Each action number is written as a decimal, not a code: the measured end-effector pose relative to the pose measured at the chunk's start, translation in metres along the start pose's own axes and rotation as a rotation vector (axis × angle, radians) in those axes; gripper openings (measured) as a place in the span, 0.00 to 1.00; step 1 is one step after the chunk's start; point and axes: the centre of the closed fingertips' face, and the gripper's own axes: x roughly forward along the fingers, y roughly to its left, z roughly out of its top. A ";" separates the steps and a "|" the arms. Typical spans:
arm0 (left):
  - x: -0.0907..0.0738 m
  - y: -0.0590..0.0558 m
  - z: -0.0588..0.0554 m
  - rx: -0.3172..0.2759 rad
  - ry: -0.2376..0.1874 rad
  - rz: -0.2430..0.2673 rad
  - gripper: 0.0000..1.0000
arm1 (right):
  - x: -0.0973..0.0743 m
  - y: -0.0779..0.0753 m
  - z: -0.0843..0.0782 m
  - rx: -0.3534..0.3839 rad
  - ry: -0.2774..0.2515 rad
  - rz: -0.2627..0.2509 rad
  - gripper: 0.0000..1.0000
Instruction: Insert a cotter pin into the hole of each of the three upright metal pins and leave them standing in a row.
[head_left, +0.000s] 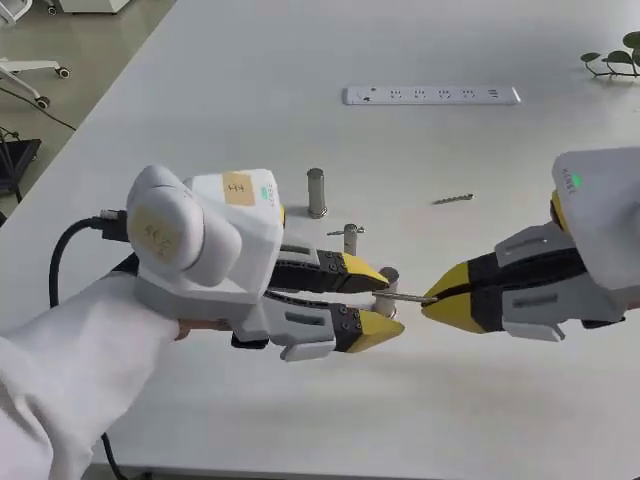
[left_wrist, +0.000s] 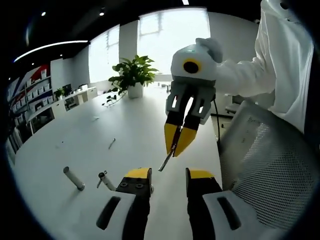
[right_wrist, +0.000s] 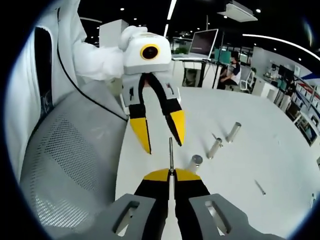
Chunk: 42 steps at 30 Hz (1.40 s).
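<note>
Yellow-tipped left gripper (head_left: 393, 303), jaws apart; slim steel cotter pin (head_left: 403, 296) in right gripper (head_left: 430, 300)

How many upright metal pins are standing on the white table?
3, in a row on the table: the far pin, the middle pin, and the near pin, partly hidden beside the left claw.
</note>
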 end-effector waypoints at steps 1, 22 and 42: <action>0.001 0.004 -0.002 -0.018 0.001 0.020 0.29 | -0.001 -0.004 -0.003 0.000 0.011 -0.014 0.00; 0.043 0.038 -0.040 -0.163 0.044 0.109 0.31 | 0.006 -0.035 -0.041 0.057 0.135 -0.020 0.00; 0.050 0.044 -0.053 -0.173 0.072 0.135 0.17 | 0.012 -0.034 -0.039 0.030 0.146 0.009 0.00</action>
